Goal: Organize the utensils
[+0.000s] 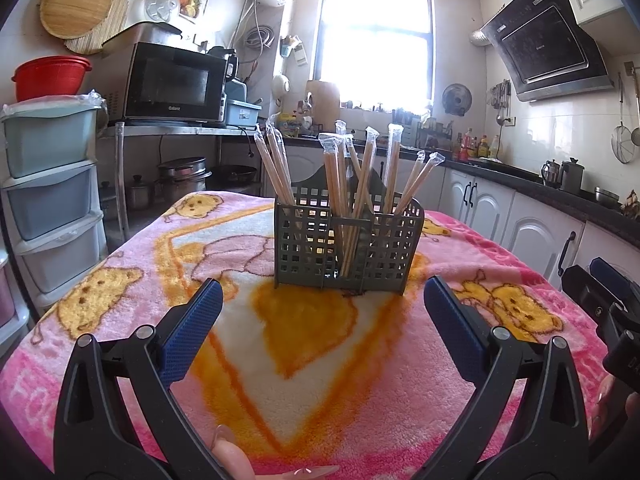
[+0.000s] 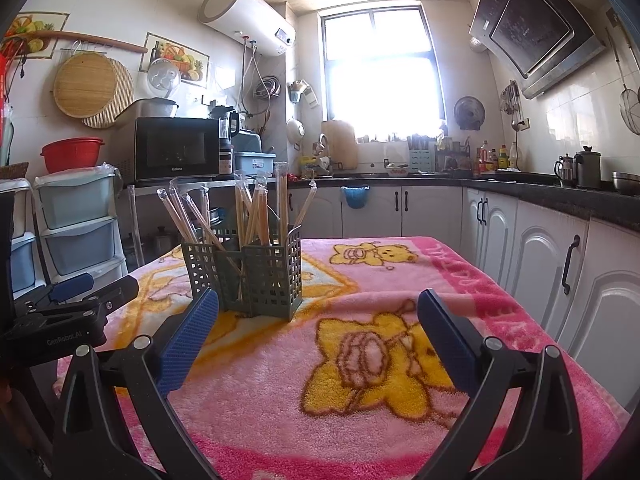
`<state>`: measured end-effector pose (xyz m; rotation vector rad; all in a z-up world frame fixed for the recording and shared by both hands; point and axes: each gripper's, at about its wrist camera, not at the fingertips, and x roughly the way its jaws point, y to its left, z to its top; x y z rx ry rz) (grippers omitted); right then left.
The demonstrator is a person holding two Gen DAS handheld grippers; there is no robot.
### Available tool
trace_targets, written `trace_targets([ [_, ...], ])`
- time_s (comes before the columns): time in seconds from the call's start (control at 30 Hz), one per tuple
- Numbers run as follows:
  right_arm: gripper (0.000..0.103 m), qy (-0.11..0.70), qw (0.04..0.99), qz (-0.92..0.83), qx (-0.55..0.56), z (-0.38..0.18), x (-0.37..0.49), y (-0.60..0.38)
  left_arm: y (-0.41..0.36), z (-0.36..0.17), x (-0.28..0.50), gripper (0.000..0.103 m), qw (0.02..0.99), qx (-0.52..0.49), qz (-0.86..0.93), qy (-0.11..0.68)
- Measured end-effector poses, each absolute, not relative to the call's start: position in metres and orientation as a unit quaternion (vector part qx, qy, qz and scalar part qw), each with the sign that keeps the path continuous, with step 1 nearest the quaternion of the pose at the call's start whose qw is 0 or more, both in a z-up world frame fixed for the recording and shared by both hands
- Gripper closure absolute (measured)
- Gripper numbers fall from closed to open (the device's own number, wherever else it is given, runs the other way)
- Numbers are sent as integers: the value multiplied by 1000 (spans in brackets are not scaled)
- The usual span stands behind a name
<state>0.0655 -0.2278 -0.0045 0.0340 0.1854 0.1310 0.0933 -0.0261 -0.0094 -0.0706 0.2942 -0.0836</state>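
Observation:
A grey-green lattice utensil holder [image 1: 348,246] stands upright on the pink cartoon blanket [image 1: 280,360] that covers the table. Several plastic-wrapped chopstick pairs [image 1: 360,176] lean inside its compartments. My left gripper [image 1: 322,292] is open just in front of the holder, with nothing between its blue pads. In the right wrist view the same holder [image 2: 248,276] with its chopsticks [image 2: 256,212] sits ahead to the left. My right gripper [image 2: 318,308] is open and empty, its left finger [image 2: 192,332] close to the holder's front. The left gripper's body [image 2: 76,308] shows at the left edge.
A plastic drawer tower [image 1: 52,196] and a shelf with a microwave [image 1: 172,84] stand left of the table. White cabinets [image 2: 540,264] under a dark counter run along the right. Pots [image 1: 180,180] sit under the shelf. The right gripper's body [image 1: 608,304] is at the right edge.

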Motion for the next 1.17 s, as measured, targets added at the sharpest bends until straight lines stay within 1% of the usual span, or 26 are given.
trace_targets([
  [1.0, 6, 109, 992, 54, 29, -7, 73, -235, -28, -12, 106, 10, 984, -32, -23, 175],
  [1.07, 6, 120, 991, 50, 33, -7, 77, -239, -24, -10, 110, 10, 982, -37, -15, 186],
  [1.17, 6, 156, 986, 38, 43, -3, 93, -258, 2, -3, 131, 10, 969, -54, 11, 241],
])
